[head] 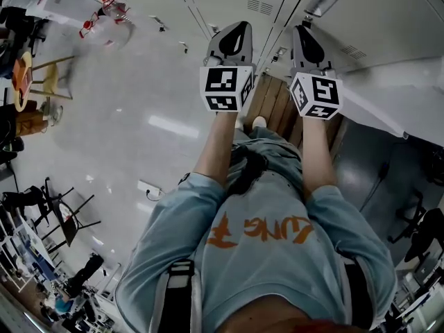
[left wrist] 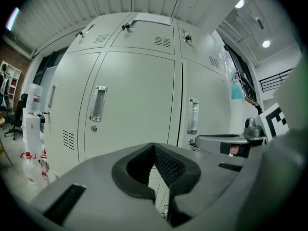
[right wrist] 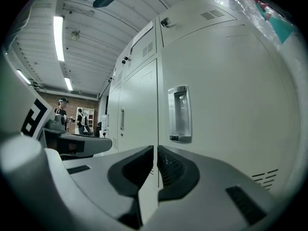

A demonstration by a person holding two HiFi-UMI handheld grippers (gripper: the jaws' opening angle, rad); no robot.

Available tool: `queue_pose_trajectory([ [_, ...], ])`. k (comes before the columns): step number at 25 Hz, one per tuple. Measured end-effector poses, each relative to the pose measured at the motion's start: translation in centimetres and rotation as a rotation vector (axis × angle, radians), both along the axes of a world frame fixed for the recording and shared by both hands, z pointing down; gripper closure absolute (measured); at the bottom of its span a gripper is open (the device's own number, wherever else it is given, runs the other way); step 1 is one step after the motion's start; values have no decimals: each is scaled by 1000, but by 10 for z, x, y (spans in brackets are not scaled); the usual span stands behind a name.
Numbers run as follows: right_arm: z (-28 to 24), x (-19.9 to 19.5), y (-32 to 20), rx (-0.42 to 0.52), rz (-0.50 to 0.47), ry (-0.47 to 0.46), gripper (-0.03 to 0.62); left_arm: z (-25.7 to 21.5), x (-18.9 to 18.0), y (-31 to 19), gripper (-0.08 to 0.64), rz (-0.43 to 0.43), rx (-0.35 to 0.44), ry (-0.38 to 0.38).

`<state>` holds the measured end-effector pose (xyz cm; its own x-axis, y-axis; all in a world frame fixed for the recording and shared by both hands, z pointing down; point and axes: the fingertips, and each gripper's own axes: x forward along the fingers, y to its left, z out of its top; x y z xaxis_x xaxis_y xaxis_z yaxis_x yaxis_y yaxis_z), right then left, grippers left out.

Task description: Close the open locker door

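The open locker door [right wrist: 226, 105] is pale grey, with a recessed metal handle [right wrist: 179, 113]. Its thin free edge runs straight down between the jaws of my right gripper [right wrist: 155, 150], which is shut on that edge. From the head view the door [head: 388, 103] stands out from the locker row at the right, and the right gripper [head: 309, 33] is at its near edge. My left gripper [head: 232, 30] is held beside it, facing the closed lockers [left wrist: 130, 105]. The left gripper [left wrist: 154, 147] is shut, its tips meeting with nothing between them.
Closed grey lockers with handles [left wrist: 97, 104] fill the wall ahead. A wooden board [head: 274, 106] lies on the floor at the lockers' foot. A water dispenser [left wrist: 31, 124] stands at the left end. Chairs and desks [head: 62, 217] are behind me; people [right wrist: 61, 110] stand far off.
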<state>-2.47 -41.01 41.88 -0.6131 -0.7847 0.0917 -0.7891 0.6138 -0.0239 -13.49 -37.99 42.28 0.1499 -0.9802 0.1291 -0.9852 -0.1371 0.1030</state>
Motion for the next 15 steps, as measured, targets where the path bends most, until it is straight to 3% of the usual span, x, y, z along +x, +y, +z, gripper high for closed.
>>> queue_pose_trajectory([
  [15,-3,13,5,12,54,27,548,0,11,-3,541,55,-4,10],
])
